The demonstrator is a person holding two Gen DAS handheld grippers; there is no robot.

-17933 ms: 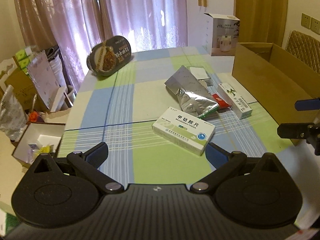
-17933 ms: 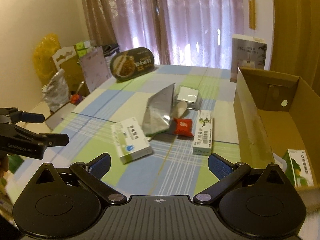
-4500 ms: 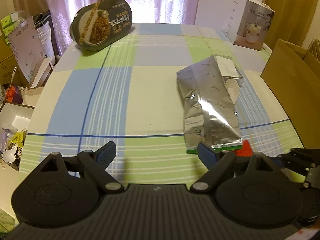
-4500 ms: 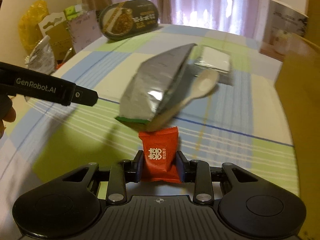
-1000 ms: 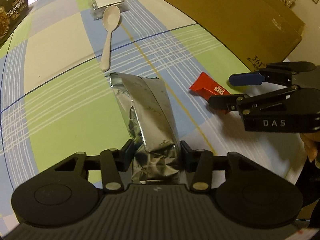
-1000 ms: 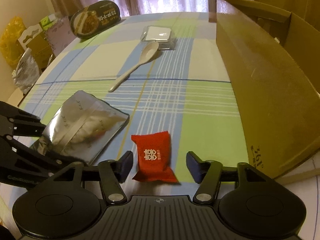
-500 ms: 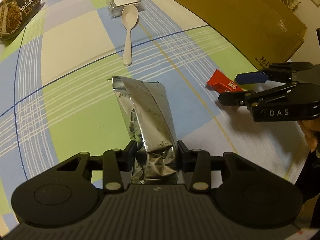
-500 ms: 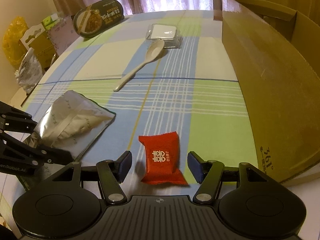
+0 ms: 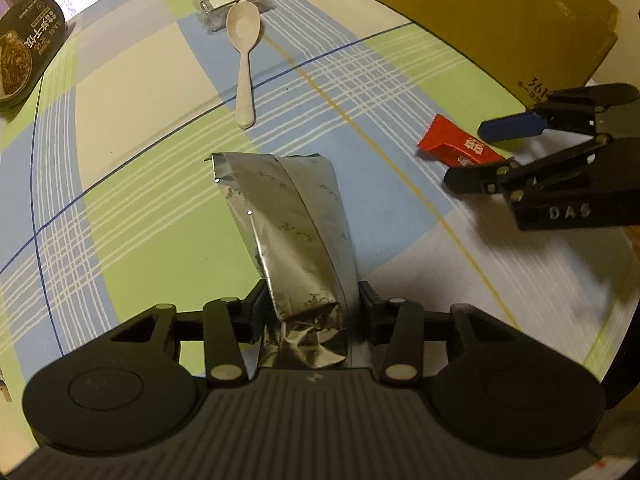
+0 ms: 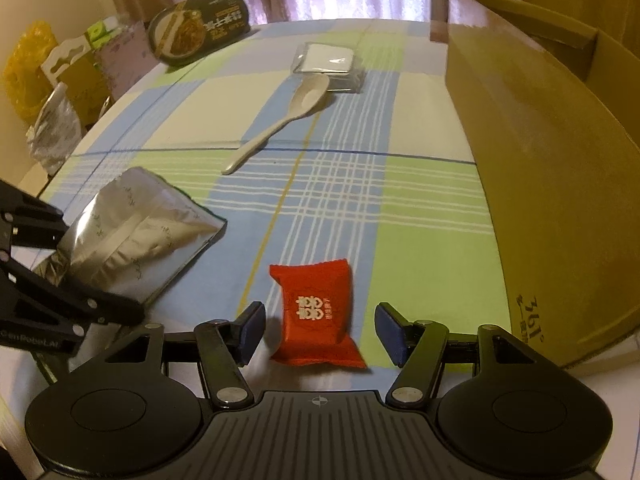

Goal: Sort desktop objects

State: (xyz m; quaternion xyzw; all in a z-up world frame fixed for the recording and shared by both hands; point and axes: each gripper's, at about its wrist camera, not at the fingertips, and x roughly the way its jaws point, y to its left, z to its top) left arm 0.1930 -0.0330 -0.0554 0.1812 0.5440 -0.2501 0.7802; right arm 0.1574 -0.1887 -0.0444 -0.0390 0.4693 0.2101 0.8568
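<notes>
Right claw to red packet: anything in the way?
Nothing visible. The red packet lies flat on the tablecloth, already between the open fingers of the right claw. The silver pouch, clamped in the left claw, sits well off to the side.

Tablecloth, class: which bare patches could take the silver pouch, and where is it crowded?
Free: the checked tablecloth between the white spoon and the cardboard box; also left of the spoon, toward the noodle bowl. Crowded: the near edge, with the silver pouch, red packet and both grippers.
</notes>
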